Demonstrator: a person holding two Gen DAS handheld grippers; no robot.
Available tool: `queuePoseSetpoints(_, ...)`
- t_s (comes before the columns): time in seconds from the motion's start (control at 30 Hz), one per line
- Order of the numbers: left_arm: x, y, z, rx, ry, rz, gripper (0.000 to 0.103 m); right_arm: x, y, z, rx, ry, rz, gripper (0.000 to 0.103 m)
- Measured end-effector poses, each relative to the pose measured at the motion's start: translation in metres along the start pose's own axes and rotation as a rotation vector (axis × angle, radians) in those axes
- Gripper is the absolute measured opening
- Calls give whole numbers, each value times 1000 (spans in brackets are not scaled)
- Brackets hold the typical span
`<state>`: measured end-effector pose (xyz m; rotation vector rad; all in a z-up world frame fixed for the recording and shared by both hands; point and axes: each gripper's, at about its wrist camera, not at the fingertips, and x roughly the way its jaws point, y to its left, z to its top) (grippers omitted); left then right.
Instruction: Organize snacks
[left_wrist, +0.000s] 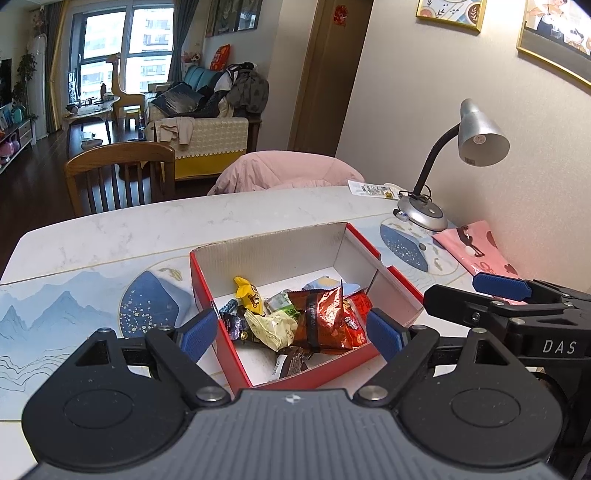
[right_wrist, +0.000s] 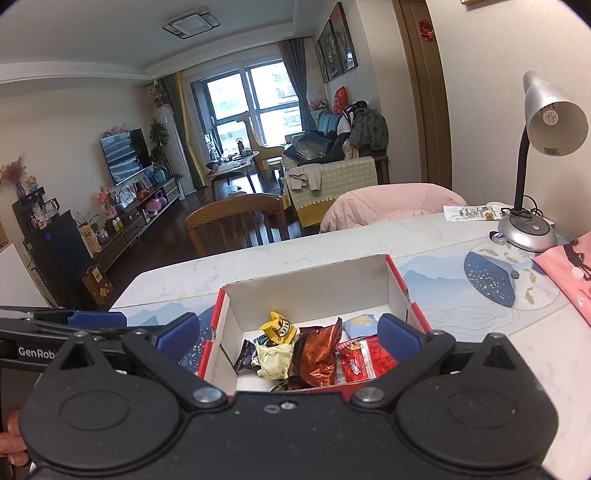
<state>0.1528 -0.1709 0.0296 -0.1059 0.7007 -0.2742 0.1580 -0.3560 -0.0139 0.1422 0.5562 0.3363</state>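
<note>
Snack packets (left_wrist: 295, 317): loose heap in red box (left_wrist: 207, 295), lower centre of frame. Light, crinkly, slippery foil; contents likely crushable. I'd pinch crimped end seam, gently. My left gripper (left_wrist: 290, 332) wide, empty. My right gripper (right_wrist: 291, 334) wide, empty.

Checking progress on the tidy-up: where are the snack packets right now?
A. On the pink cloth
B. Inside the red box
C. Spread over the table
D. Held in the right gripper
B: the packets lie piled inside the red box, with both the left gripper and right gripper open and holding nothing.
</note>
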Motion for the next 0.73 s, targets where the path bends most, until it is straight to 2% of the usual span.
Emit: queuePoseSetpoints(0.73,2,7,-8,-5,29,-27,88,0,6,-10,33,21,-43,103)
